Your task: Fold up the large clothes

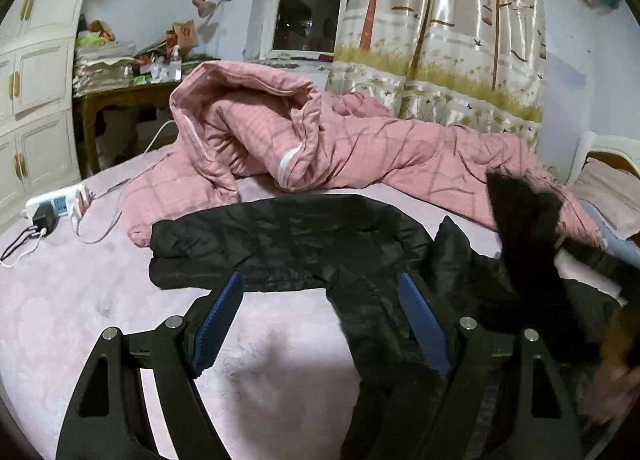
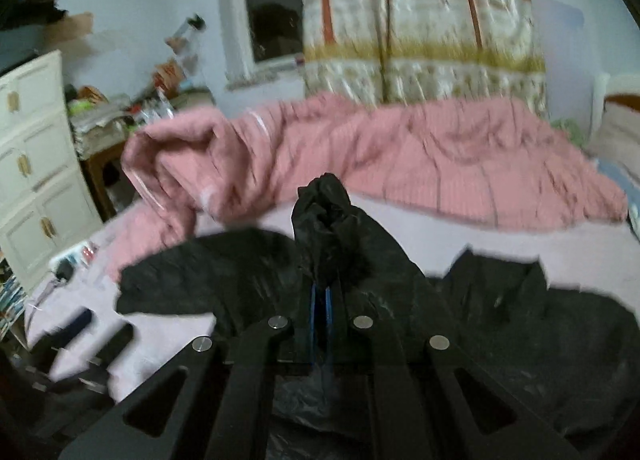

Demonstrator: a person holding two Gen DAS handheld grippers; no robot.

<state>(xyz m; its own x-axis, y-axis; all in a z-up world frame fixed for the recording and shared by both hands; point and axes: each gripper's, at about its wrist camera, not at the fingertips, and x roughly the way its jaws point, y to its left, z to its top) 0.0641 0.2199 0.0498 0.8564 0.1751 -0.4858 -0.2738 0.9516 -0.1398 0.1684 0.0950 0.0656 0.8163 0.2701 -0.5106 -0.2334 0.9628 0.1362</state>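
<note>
Here my right tongs (image 2: 322, 300) are pinched tight on a bunched fold of the black jacket (image 2: 224, 280), lifting that bit up above the rest of it. My left tongs (image 1: 320, 324) stand wide apart with nothing between the blue pads (image 1: 218, 324), hovering over the jacket's sleeve (image 1: 272, 240). The jacket lies spread on the pink bed (image 1: 80, 300), just in front of a rumpled pink checked quilt (image 1: 320, 147). A power strip (image 1: 56, 203) sits at the bed's left edge.
</note>
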